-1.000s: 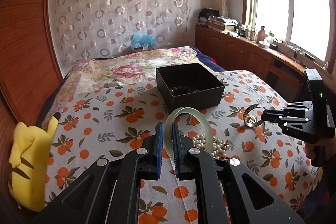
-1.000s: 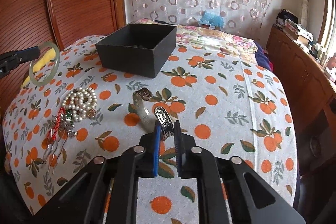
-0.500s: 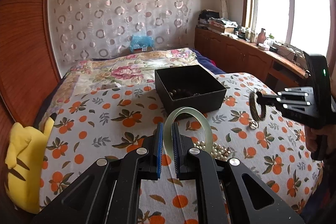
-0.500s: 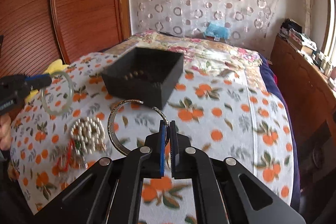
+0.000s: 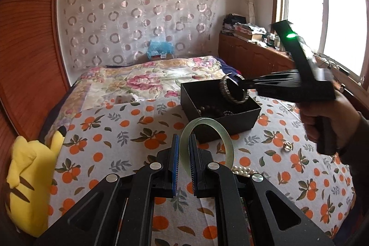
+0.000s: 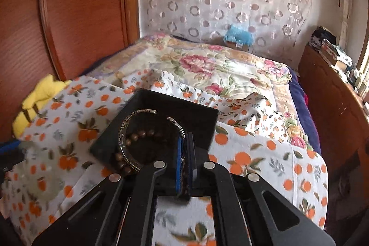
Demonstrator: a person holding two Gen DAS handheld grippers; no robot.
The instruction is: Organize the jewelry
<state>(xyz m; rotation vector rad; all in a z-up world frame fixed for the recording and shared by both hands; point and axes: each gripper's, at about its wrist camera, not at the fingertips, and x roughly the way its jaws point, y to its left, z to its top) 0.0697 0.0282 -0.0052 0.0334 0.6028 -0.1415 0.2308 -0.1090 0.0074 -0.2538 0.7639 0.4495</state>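
My left gripper (image 5: 183,144) is shut on a pale green jade bangle (image 5: 224,140) and holds it above the orange-print cloth, just in front of the black box (image 5: 239,121). My right gripper (image 6: 184,142) is shut on an open silver cuff bracelet (image 6: 123,142) and holds it over the black box (image 6: 205,128). The cuff (image 5: 224,89) also shows in the left wrist view above the box. A brown bead bracelet (image 6: 138,134) lies inside the box.
A pearl strand (image 5: 242,170) lies on the cloth behind my left fingers. A small silver ring (image 5: 287,146) lies right of the box. A yellow plush toy (image 5: 27,174) sits at the left edge. A wooden headboard (image 5: 25,66) stands at left.
My right gripper has lifted the silver cuff off the cloth and carried it forward over the black box. My left gripper has kept hold of the jade bangle and moved closer to the box.
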